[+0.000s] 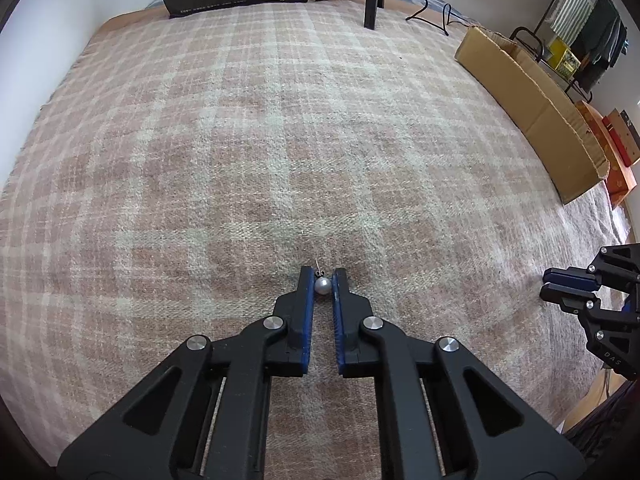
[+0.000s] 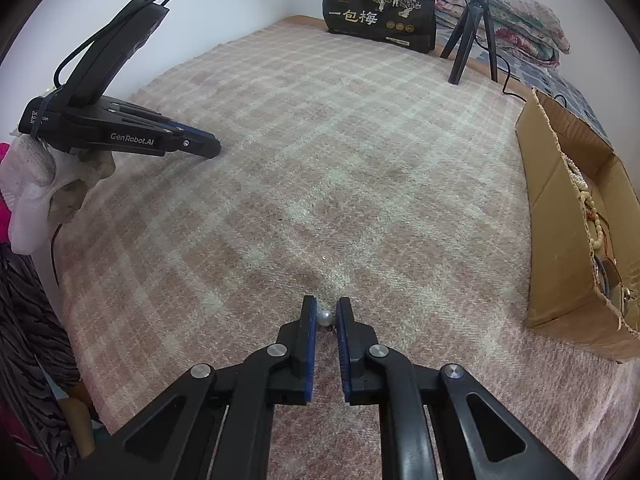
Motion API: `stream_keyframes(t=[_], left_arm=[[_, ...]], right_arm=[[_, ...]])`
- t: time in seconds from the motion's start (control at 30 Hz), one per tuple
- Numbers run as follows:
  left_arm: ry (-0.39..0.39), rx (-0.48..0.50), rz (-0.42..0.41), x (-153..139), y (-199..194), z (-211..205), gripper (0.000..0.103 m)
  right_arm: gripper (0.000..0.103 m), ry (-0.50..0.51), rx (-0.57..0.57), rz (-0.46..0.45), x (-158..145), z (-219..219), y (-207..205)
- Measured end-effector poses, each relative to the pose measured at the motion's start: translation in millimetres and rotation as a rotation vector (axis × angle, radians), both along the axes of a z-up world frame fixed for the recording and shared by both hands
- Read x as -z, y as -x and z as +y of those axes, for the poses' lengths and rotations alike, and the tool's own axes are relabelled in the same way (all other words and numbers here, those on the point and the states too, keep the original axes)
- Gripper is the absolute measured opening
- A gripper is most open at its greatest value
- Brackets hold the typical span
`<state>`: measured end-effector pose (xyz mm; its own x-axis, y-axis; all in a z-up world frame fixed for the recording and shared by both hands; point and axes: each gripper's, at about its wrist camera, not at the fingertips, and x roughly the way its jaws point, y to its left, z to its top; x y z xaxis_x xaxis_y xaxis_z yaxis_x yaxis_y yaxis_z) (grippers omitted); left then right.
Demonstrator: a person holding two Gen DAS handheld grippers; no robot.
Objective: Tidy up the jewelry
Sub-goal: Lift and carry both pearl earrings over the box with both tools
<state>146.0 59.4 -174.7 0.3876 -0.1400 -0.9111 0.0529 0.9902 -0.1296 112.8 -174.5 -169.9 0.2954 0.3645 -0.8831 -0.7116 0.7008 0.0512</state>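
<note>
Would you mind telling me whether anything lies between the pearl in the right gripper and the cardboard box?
Nothing visible does. The right gripper is shut on the pearl, and only bare plaid blanket lies between it and the cardboard box.

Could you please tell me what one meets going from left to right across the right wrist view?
Gloved hand → left gripper → pearl earring in the right gripper → tripod → cardboard box.

Black left gripper (image 2: 216, 146) with white "GenRobot.AI" lettering, blue finger pads, silver pivot screws, black cable looped at 10 o'clock, white knit glove (image 2: 36, 196), pink sleeve (image 2: 5, 184), right gripper (image 2: 325, 312) alike
</note>
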Motion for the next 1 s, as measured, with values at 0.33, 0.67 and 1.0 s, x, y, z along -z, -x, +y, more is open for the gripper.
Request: stream_keyframes(t=[0.33, 0.67, 1.0], left_arm=[[0.005, 0.003, -0.043, -17, 6, -4, 0.007], [0.038, 0.020, -0.081, -37, 6, -15, 0.007], [0.078, 0.055, -0.130, -64, -4, -43, 0.007]], right_arm=[[0.007, -0.024, 0.007, -0.033, -16, -3, 2], [0.007, -0.065, 0.040, -0.077, -39, -15, -2], [0.007, -0.102, 0.134, -0.157, -72, -44, -22]])
